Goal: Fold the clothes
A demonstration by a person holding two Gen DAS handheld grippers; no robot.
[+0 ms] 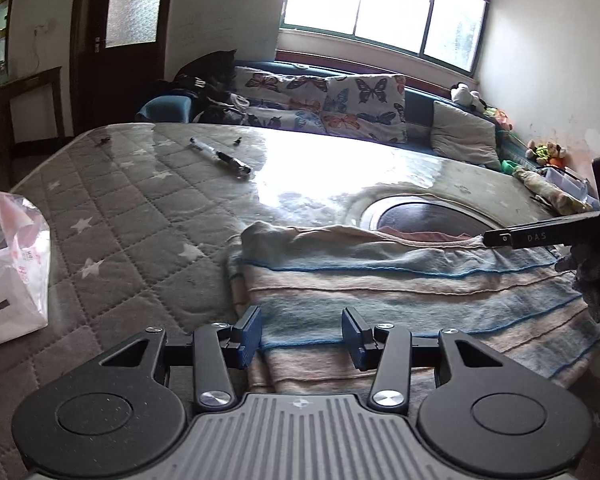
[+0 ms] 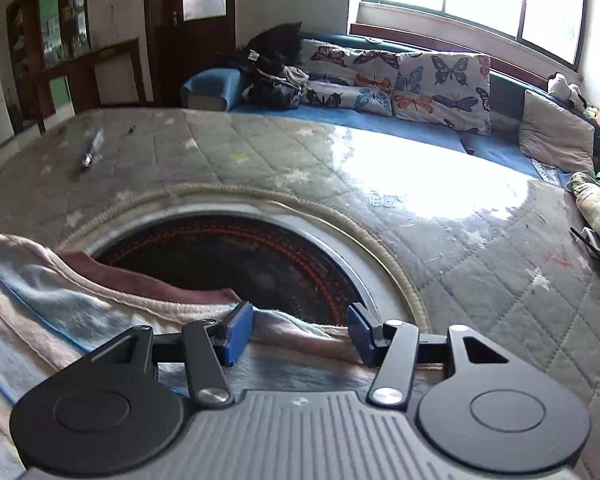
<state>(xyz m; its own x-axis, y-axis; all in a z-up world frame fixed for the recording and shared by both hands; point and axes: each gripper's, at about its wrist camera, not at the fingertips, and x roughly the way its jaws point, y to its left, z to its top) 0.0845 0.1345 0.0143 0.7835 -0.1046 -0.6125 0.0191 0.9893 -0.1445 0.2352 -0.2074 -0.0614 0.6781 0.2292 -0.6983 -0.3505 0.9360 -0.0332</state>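
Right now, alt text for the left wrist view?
The left claw hangs open over a striped blue-and-pink garment on a grey quilted table cover. The right claw reaches in at the garment's far right edge. A pen lies farther back.

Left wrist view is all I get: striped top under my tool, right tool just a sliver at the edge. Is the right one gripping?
Observer: No. The right tool is open at the striped top's collar edge. Cloth lies between the pads, not pinched.
Operator: What's that dark circle past it?
Observer: A round opening in the quilted cover, with red dotted rings inside.
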